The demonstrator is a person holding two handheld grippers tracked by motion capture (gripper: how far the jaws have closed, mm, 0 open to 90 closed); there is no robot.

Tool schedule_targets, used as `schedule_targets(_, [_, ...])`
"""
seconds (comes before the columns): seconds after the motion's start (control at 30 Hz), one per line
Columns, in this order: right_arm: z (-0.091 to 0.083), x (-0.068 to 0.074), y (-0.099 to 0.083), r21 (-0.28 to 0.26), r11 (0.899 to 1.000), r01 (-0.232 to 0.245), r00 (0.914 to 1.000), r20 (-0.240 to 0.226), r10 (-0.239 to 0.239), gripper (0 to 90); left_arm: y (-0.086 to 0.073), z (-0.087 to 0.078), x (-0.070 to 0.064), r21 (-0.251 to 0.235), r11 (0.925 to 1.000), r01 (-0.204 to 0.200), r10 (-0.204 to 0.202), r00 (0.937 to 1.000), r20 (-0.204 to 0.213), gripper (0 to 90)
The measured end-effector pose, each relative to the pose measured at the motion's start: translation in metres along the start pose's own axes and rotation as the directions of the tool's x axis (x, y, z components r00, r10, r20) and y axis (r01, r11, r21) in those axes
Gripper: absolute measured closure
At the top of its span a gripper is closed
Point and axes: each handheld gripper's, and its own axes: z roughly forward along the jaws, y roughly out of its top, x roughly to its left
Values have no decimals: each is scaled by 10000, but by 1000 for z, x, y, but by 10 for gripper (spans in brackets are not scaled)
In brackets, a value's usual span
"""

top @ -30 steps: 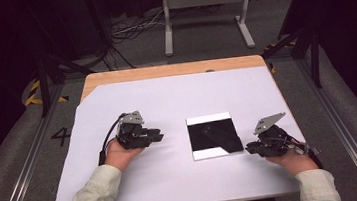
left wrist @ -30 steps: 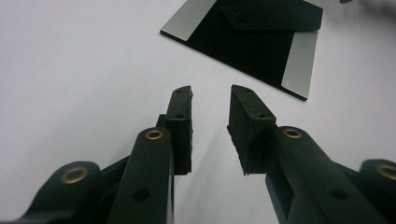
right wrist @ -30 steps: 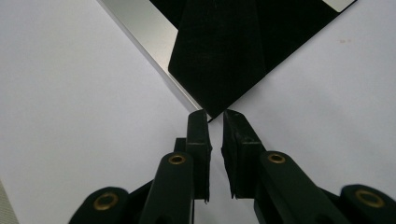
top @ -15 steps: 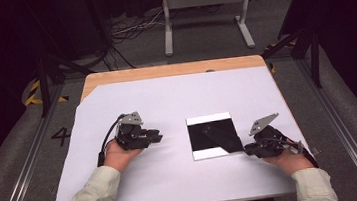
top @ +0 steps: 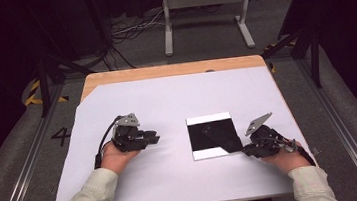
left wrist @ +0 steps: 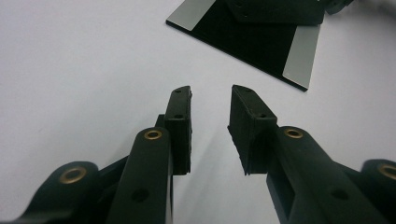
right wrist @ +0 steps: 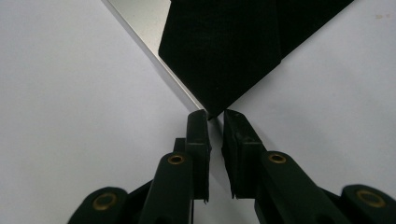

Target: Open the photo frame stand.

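Note:
A black square sheet (top: 210, 136) with pale strips along its far and near edges lies flat on the white table cover, right of centre. One corner flap is folded inward. My right gripper (top: 246, 147) sits at the sheet's near right corner. In the right gripper view its jaws (right wrist: 215, 116) stand a slim gap apart, and the black corner (right wrist: 224, 46) just reaches their tips. My left gripper (top: 153, 136) rests on the cover left of the sheet, pointing toward it. It is open (left wrist: 211, 93) with nothing between its fingers, and the sheet (left wrist: 261, 42) lies farther ahead.
The white cover (top: 166, 101) spreads over most of the wooden table (top: 163, 71). Beyond the far edge stand a grey metal frame (top: 204, 7) and floor cables (top: 129, 33). Rails run along both sides of the table.
My right gripper has edged a little to the left, up to the sheet's corner. The left gripper and the sheet have stayed put.

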Motion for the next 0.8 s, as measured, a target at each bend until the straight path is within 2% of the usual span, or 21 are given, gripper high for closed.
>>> schedule_targets(0.47, [1, 2, 2, 96, 9999, 131, 9998, 140, -132, 839, -1, 0, 0, 21, 10000, 18, -18, 10000, -17, 693])
schedule_targets(0.8, [-8, 3, 1, -312, 9994, 178, 9997, 196, -172, 855, 1, 3, 0, 48, 10000, -6, 6, 10000, 61, 689])
